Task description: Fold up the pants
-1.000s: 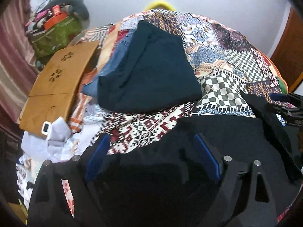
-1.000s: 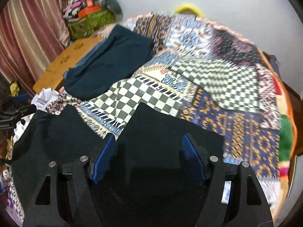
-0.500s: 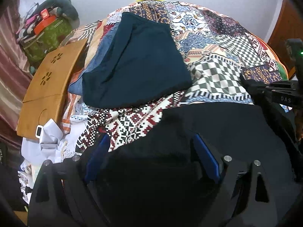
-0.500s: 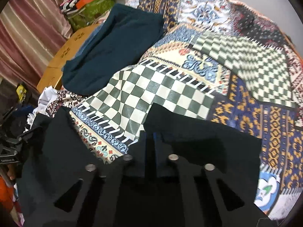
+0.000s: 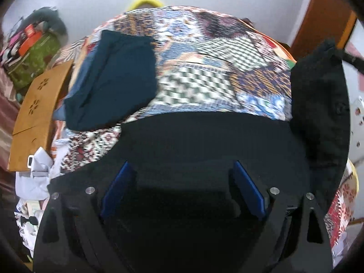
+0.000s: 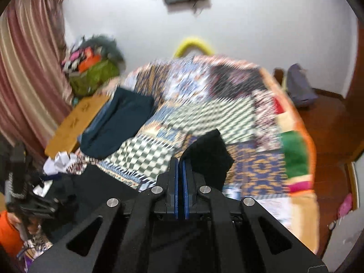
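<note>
Jaws of the right gripper (image 6: 180, 170) are pressed together on a fold of the black fabric pants (image 5: 204, 141), lifting that corner clear of the patchwork-patterned bedspread (image 5: 204, 56). Most of the pants lie spread on the bedspread below the left gripper (image 5: 182, 182), whose blue-padded jaws stand wide apart over the cloth without pinching it. Folded dark teal trousers (image 5: 113, 79) lie further up the bedspread.

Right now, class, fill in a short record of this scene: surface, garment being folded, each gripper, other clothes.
surface: patchwork bedspread
garment: black pants, one end lifted at the right
right gripper: shut on the black pants, raised off the bed
left gripper: open above the pants, not gripping
other clothes: dark teal folded pile at the bed's left
</note>
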Demonstrator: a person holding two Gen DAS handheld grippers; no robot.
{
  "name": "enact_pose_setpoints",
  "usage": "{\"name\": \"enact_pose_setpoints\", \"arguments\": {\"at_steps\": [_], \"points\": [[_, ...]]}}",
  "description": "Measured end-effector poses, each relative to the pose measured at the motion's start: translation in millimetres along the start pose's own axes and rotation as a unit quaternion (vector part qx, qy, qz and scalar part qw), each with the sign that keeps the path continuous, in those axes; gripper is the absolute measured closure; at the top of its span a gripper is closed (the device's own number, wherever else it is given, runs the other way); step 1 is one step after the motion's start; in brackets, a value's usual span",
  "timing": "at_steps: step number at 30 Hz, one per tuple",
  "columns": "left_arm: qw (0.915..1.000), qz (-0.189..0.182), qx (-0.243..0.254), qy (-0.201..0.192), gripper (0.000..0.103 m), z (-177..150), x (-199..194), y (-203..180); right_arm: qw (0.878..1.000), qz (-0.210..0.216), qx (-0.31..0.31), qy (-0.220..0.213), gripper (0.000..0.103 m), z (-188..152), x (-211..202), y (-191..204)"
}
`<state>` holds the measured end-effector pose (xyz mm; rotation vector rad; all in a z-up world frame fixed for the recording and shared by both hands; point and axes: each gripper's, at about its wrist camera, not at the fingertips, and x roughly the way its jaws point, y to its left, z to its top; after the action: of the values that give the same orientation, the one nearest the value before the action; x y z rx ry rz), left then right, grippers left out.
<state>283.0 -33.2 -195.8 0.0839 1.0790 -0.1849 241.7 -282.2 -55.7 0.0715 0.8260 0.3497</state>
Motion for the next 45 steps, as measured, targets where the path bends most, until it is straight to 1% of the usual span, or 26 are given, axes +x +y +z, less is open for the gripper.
{"name": "enact_pose_setpoints", "arguments": {"at_steps": [3,6,9,12,16,18,20,22,24,25,26,27,30,32,36,39,42,44,45], "points": [[0.9996,-0.019,0.018,0.011,0.012,-6,1,-29,1.000,-0.010,0.008,-0.029,0.100,-3,-40,-15],[0.9986,-0.028,0.037,0.024,0.011,-14,6,-53,0.999,-0.024,0.013,-0.035,0.100,-20,-66,-30],[0.9971,-0.026,0.061,0.037,0.011,-25,13,-75,0.999,-0.038,0.031,-0.018,0.100,-49,-74,-48],[0.9968,-0.012,0.076,0.025,0.007,-30,13,-88,0.998,-0.042,0.051,0.016,0.100,-79,-68,-64],[0.9974,-0.002,0.070,0.016,0.007,-31,9,-85,0.995,-0.059,0.068,0.053,0.100,-107,-59,-73],[0.9981,0.007,0.061,0.006,0.007,-30,3,-79,0.994,-0.054,0.066,0.060,0.100,-112,-56,-73],[0.9990,0.013,0.042,-0.010,0.007,-29,-7,-66,0.995,-0.050,0.056,0.066,0.098,-112,-50,-67],[0.9991,0.021,0.018,-0.031,0.007,-27,-20,-48,0.996,-0.047,0.038,0.062,0.092,-106,-44,-55],[0.9981,0.034,-0.003,-0.052,0.007,-26,-34,-28,0.997,-0.041,0.021,0.054,0.078,-104,-43,-43],[0.9971,0.042,-0.013,-0.062,0.007,-27,-41,-17,0.998,-0.037,0.011,0.049,0.075,-100,-40,-34],[0.9959,0.050,-0.024,-0.071,0.007,-27,-49,-6,0.999,-0.033,-0.001,0.042,0.069,-96,-37,-24],[0.9951,0.054,-0.030,-0.077,0.007,-27,-53,3,0.999,-0.028,-0.014,0.036,0.064,-91,-34,-12],[0.9911,0.077,-0.058,-0.091,0.007,-29,-68,39,0.999,-0.011,-0.049,0.020,0.058,-78,-24,18],[0.9884,0.092,-0.076,-0.093,0.007,-32,-75,65,0.998,0.005,-0.069,0.012,0.056,-69,-14,40],[0.9833,0.107,-0.113,-0.093,0.007,-42,-82,113,0.995,0.036,-0.097,0.007,0.054,-53,8,76],[0.9785,0.119,-0.142,-0.090,0.006,-52,-80,147,0.992,0.054,-0.114,0.015,0.052,-42,31,101],[0.9743,0.131,-0.167,-0.075,0.006,-61,-72,180,0.989,0.071,-0.129,0.027,0.050,-33,53,121],[0.9714,0.134,-0.186,-0.061,0.006,-68,-61,204,0.986,0.079,-0.139,0.038,0.049,-29,68,132],[0.9707,0.133,-0.192,-0.057,0.006,-70,-57,210,0.985,0.082,-0.143,0.044,0.049,-28,75,136]]}}
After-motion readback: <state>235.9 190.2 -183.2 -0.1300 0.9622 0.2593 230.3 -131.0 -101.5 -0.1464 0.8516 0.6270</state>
